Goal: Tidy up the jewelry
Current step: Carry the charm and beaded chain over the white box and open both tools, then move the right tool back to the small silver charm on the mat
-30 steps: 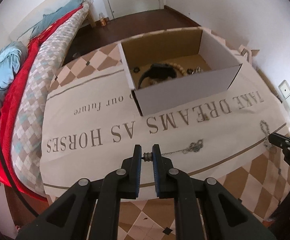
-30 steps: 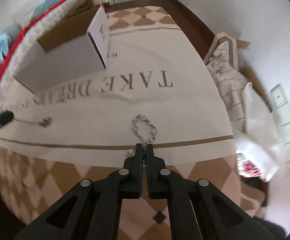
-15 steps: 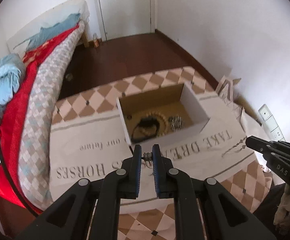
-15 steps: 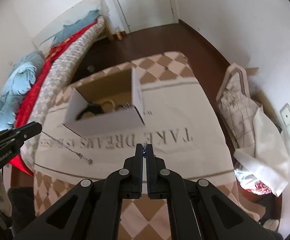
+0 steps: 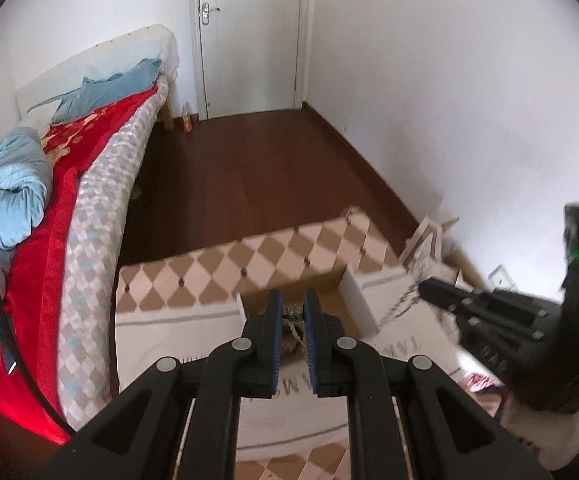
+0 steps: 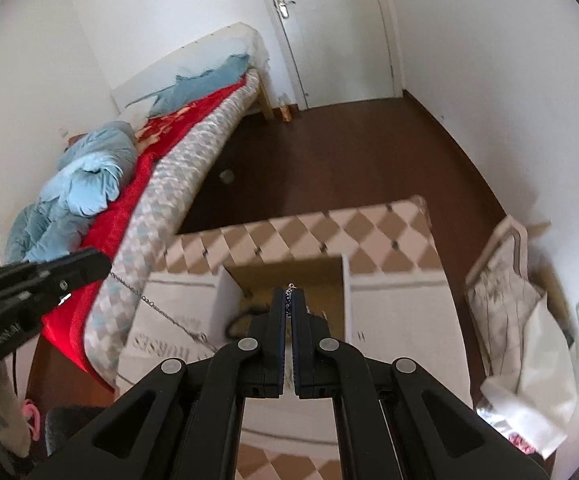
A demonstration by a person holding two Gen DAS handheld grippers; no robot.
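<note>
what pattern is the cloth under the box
Tan and cream diamond check on the cloth, with a plain printed centre; clearest in the right wrist view, behind the box.

left gripper clamped, angled downward; right gripper pinched closed

bed w/ red blanket left | white door far end | dark wood floor

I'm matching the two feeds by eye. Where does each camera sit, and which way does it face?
Left wrist: on the left gripper, facing down past its fingers at the open box; the right gripper shows at right.
Right wrist: on the right gripper, facing down at the box; the left gripper shows at left.
Shared: box, chain, bed, door.
</note>
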